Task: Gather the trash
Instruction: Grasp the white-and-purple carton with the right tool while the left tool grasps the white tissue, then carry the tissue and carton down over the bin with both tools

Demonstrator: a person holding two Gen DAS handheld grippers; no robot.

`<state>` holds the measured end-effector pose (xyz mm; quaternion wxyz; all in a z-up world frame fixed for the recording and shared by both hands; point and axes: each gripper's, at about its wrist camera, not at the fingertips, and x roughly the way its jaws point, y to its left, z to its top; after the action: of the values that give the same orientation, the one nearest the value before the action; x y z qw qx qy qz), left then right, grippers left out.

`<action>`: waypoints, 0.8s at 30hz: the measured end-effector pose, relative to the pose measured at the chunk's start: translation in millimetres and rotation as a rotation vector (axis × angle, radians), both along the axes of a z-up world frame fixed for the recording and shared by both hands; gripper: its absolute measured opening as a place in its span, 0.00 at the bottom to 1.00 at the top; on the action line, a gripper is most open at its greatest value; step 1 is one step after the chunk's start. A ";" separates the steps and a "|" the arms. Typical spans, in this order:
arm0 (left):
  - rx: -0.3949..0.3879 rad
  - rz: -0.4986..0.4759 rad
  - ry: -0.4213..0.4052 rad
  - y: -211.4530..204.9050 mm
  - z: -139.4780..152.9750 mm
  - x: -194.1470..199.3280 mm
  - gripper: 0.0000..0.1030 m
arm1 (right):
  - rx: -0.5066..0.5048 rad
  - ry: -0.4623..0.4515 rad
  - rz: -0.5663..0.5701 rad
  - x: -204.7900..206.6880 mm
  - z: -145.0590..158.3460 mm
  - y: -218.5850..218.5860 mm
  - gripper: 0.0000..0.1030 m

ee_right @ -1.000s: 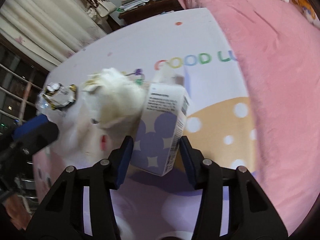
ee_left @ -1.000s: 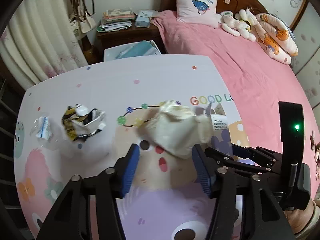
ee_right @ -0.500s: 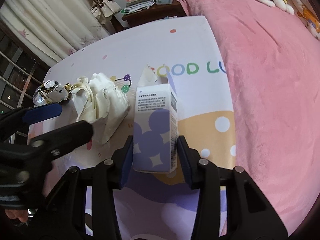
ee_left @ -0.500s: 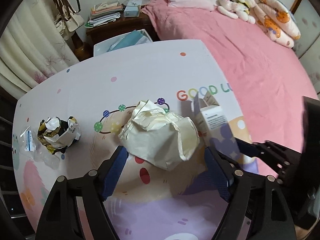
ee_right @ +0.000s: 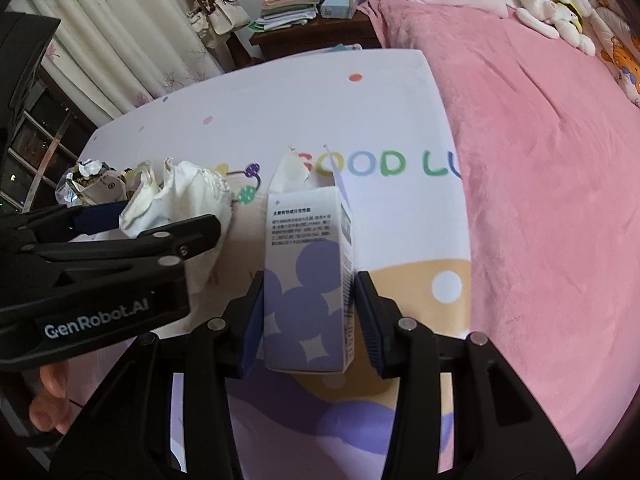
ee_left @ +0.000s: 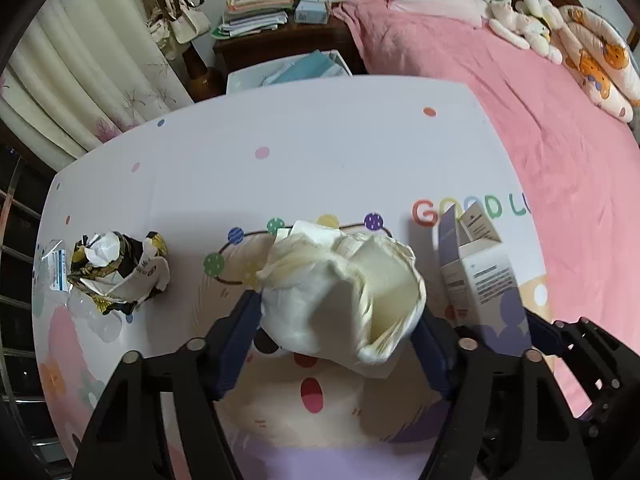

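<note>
Here, crumpled paper wad (ee_left: 340, 292) between closing left gripper (ee_left: 336, 336) pads; upright carton (ee_right: 308, 280) clamped in right gripper (ee_right: 309, 316).

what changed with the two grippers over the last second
The left gripper came down around the paper wad and its jaws have just been closing on it. The right gripper stays clamped on the carton, upright on the table. The foil wrapper is unmoved.

Crumpled white paper wad (ee_left: 340, 292) beside upright purple-white carton (ee_right: 308, 280)
</note>
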<state>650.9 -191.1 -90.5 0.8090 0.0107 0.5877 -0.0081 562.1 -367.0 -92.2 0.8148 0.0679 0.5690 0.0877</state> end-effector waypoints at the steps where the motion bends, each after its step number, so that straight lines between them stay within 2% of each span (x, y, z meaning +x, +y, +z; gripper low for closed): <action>1: -0.005 0.000 -0.009 0.3 0.8 -0.3 0.65 | 0.006 -0.007 0.000 0.1 0.0 0.4 0.39; 3: -0.007 -0.002 -0.028 1.4 4.0 -1.6 0.48 | 0.032 -0.006 0.005 -0.2 0.0 0.5 0.37; 4: 0.000 -0.002 -0.039 2.1 5.4 -2.4 0.45 | 0.043 -0.008 0.007 -2.1 0.1 0.5 0.35; 5: -0.003 -0.002 -0.045 3.3 6.6 -3.8 0.38 | 0.046 -0.010 0.007 -3.6 0.2 0.5 0.35; 8: -0.033 0.013 -0.058 12.1 11.5 -10.4 0.29 | 0.073 -0.010 0.003 -11.0 1.0 -0.1 0.33; 14: -0.063 0.009 -0.074 24.2 24.4 -42.0 0.28 | 0.108 -0.023 -0.003 -35.3 11.2 2.4 0.32; 20: -0.087 -0.024 -0.101 34.1 48.5 -101.0 0.28 | 0.131 -0.035 0.002 -75.7 33.2 16.8 0.32; 24: -0.089 -0.054 -0.124 48.5 69.2 -153.9 0.28 | 0.133 -0.046 0.003 -110.8 51.7 31.7 0.32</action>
<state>496.9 -142.5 -21.3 0.8430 -0.0090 0.5350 -0.0554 451.3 -335.3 -40.5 0.8212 0.1189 0.5433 0.1281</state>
